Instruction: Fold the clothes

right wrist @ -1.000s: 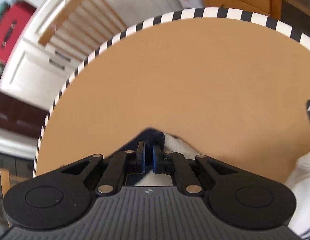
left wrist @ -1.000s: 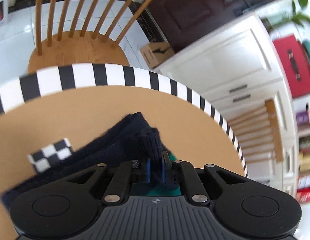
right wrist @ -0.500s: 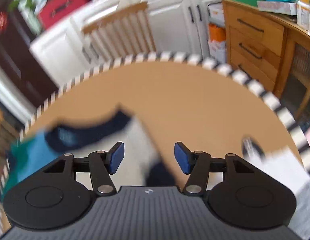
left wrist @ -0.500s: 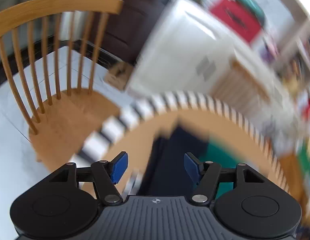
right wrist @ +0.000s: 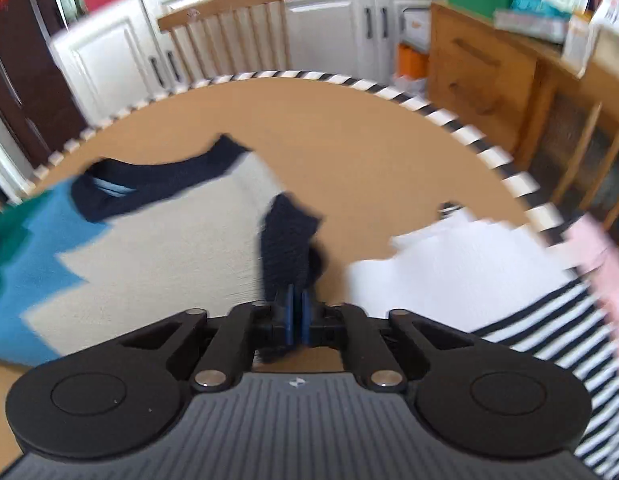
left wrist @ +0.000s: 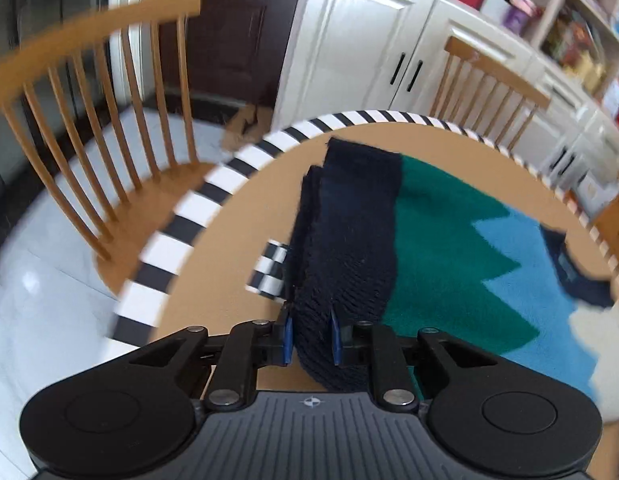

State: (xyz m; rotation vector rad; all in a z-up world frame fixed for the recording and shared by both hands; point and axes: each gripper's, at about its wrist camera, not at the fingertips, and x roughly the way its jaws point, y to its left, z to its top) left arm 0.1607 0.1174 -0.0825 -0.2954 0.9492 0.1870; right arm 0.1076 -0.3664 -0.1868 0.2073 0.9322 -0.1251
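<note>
A knit sweater in green, blue and cream zigzag bands with navy trim lies flat on the round wooden table. My left gripper is shut on its navy hem band at the table's left side. In the right wrist view the sweater shows its cream part and navy collar. My right gripper is shut on a navy cuff at the sweater's right edge.
A white garment, a black-and-white striped one and a pink one lie at the table's right. A checkered piece peeks from under the sweater. Wooden chairs stand around the table, cabinets behind.
Both grippers opened and pulled back half a second ago, then closed again, the left on the navy hem and the right on the navy cuff. The sweater now lies spread flat.
</note>
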